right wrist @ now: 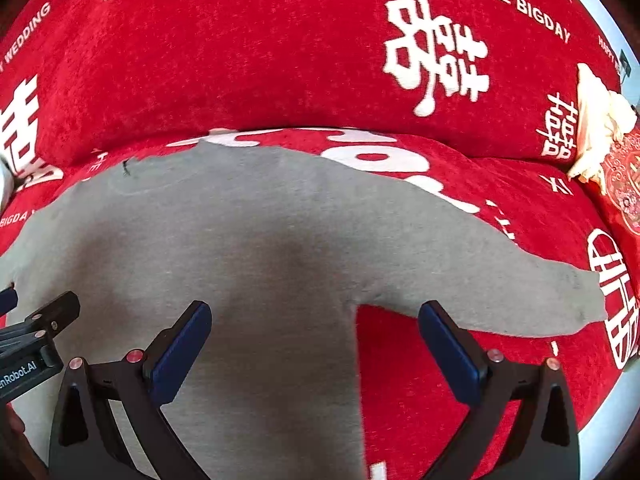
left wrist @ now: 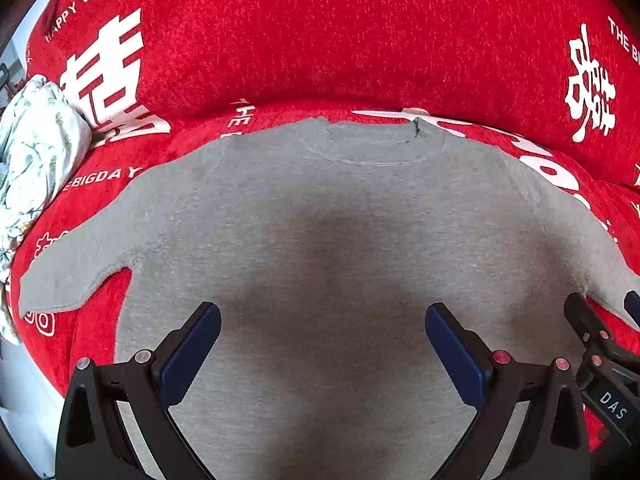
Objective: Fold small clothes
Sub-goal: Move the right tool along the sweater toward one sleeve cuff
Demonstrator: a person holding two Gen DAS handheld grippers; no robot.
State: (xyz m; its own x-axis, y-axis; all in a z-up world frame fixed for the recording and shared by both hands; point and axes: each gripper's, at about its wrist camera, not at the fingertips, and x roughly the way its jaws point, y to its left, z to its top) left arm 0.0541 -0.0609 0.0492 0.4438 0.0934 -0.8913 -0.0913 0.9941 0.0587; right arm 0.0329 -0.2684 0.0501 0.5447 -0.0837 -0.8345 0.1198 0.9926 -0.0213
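Observation:
A small grey long-sleeved sweater (left wrist: 340, 220) lies flat on a red sofa cover, collar (left wrist: 372, 148) towards the backrest, both sleeves spread out. My left gripper (left wrist: 323, 320) hovers open over the sweater's body, nothing between its fingers. In the right wrist view the same sweater (right wrist: 240, 240) stretches left, its right sleeve (right wrist: 500, 280) reaching out to the right. My right gripper (right wrist: 315, 318) is open above the sweater's right side edge and armpit. The right gripper's finger (left wrist: 588, 320) shows at the left wrist view's right edge; the left gripper's finger (right wrist: 52, 312) shows at the right wrist view's left edge.
The red sofa cover (left wrist: 320, 40) carries white characters and lettering, and its backrest rises behind the sweater. A crumpled floral cloth (left wrist: 36, 152) lies at the left end. A cream cloth (right wrist: 600, 128) and a red patterned cushion (right wrist: 624, 184) sit at the right end.

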